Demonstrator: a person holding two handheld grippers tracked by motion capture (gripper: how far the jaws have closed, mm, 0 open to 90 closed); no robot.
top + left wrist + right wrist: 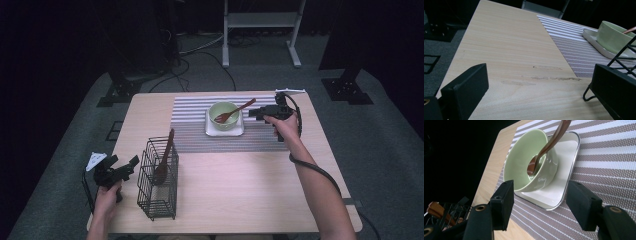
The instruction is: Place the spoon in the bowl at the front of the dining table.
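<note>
A pale green bowl [223, 115] stands on a white square plate [241, 131] on the striped placemat [192, 137]. A brown wooden spoon [235, 112] lies in the bowl, its handle leaning out over the rim to the right. My right gripper [254, 114] is just right of the bowl, level with the handle's end, open with nothing between its jaws. In the right gripper view the bowl [524, 167] and spoon [549, 142] sit beyond the right gripper [539, 205]. My left gripper [131, 164] is open beside the wire basket [159, 200].
The black wire basket holds a wooden utensil [164, 160] standing upright, and stands at the table's front left. In the left gripper view the basket [624, 57] is at the right, and bare wood [506, 50] stretches ahead. Floor stands and cables lie beyond the table's far edge.
</note>
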